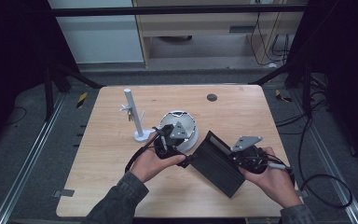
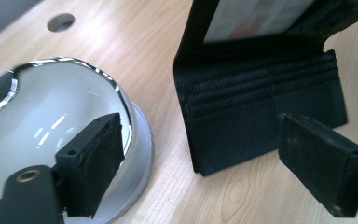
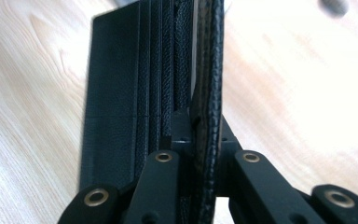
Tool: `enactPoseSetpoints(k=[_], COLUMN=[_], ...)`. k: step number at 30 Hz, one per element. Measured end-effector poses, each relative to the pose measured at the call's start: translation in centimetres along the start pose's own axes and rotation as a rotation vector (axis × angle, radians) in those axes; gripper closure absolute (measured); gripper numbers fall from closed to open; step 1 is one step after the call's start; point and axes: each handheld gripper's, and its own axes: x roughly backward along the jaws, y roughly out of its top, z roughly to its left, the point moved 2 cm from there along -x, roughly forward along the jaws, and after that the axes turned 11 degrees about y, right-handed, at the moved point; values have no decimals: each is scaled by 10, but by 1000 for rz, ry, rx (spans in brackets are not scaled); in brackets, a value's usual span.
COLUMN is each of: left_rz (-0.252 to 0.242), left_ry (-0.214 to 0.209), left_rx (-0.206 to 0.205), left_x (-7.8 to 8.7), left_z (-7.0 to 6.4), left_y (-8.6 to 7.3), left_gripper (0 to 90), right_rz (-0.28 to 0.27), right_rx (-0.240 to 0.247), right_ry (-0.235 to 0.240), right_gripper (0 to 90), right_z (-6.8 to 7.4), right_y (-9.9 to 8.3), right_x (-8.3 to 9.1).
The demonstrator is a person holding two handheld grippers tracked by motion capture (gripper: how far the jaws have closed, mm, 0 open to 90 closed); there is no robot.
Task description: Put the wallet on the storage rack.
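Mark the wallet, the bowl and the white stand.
wallet (image 2: 261, 112), left gripper view, card slots.
bowl (image 1: 192, 125), high view, right wall.
white stand (image 1: 133, 112), high view, upright post.

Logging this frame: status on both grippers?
Right gripper shut on black leather wallet, one flap raised. Left gripper open, short of it. White round bowl beside left jaw.

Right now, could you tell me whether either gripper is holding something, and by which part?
The right gripper clamps the wallet by its raised flap's edge; the left gripper is open, holding nothing.
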Motion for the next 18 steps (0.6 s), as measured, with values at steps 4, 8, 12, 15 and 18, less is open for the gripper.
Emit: enactPoseSetpoints(k=[4,8,12,15,18], left_rz=[-16,-12,-25,-36,-41], left_ry=[-3,-14,-15,-26,-23], left_rx=[24,35,50,58,51], left_x=[6,8,9,9,8], left_z=[6,12,18,18,18], left_y=[-1,-1,1,2,3], left_gripper=[130,124,123,123,123], right_rz=[-76,-139,-200,-222,-229], right_rx=[22,46,47,51,52], right_ry=[-8,-22,-26,-28,-31], right_gripper=[844,844,844,844,844], right_z=[-1,-3,-7,-8,-9], right_y=[2,6,9,11,12], right_x=[15,26,32,34,35])
